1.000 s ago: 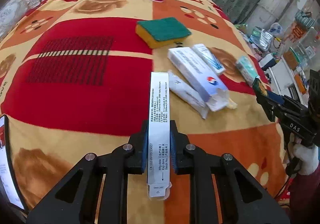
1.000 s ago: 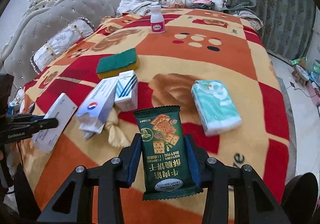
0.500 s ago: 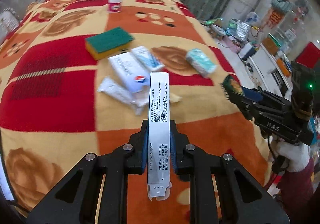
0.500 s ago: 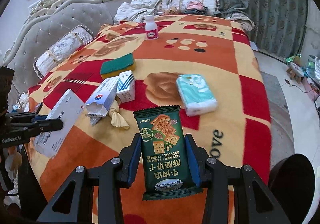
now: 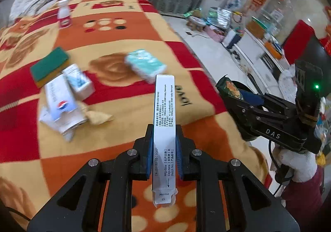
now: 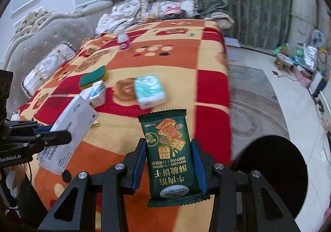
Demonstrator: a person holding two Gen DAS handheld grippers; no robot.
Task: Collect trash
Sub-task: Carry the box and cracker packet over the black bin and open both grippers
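Left gripper (image 5: 164,145) clamped on a flat white cardboard medicine box (image 5: 164,128), held edge-up over the orange-red patterned blanket (image 5: 124,35). Right gripper (image 6: 169,161) clamped on a green foil biscuit packet (image 6: 169,149), near the blanket's edge, beside a round black bin (image 6: 273,161) on the floor.

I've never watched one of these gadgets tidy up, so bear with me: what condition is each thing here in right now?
Left gripper: shut on the white medicine box.
Right gripper: shut on the green biscuit packet.
Green sponge: lying flat on the blanket.
Tissue pack: lying on the blanket, untouched.
Small bottle: upright, far end.
Toothpaste box: lying flat, end flap open.
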